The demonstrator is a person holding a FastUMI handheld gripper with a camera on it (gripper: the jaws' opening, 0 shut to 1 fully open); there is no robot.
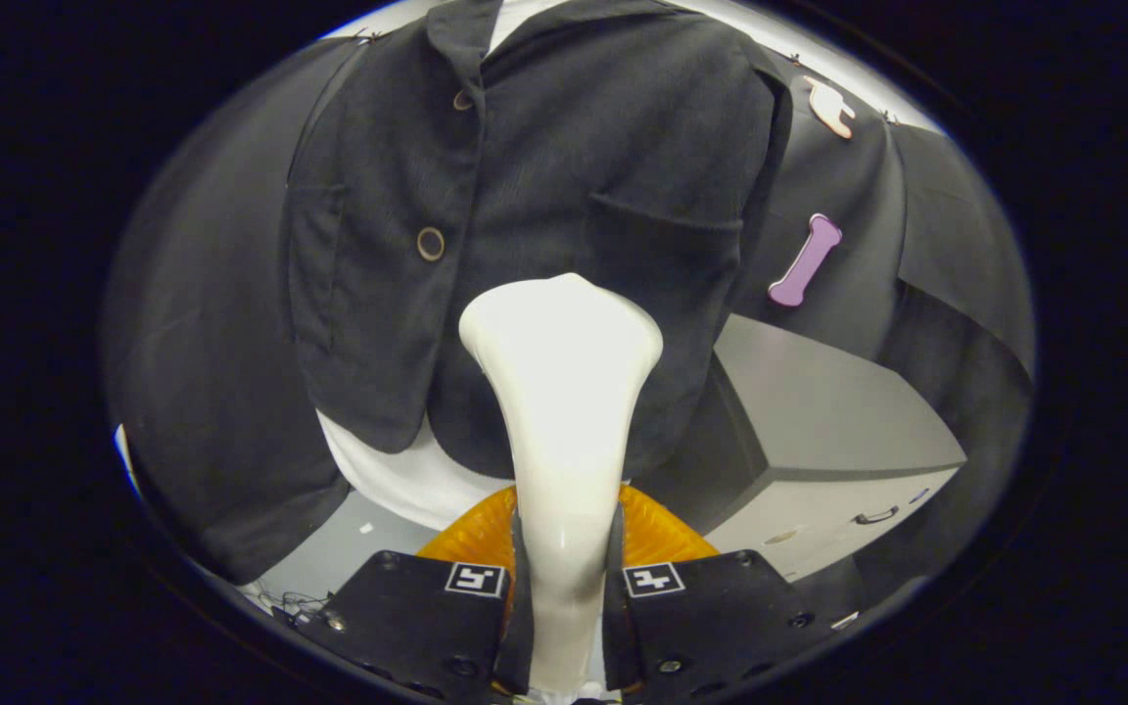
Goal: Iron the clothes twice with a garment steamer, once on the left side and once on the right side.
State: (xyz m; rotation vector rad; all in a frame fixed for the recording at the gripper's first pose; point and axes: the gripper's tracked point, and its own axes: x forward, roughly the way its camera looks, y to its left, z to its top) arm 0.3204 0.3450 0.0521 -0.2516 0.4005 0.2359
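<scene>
My fingers [564,587] clamp the white steamer [564,392] by its handle; each finger carries a square marker, no readable writing. Its head meets the lower front of the black jacket [564,166] hanging ahead. An orange basket [657,534] sits just below, a grey cabinet [819,421] beside it.

Black cloth wall [221,323] hangs across the left of the frame and continues at the upper right, falling in loose folds toward the lower left. A grey box-shaped cabinet [819,411] stands at centre right, with a paler front carrying a small handle [875,515]. Pale grey floor [329,553] shows at lower left. An orange ribbed object [657,534] sits at bottom centre. A bright white strip [770,29] runs along the top right above the cloth.
</scene>
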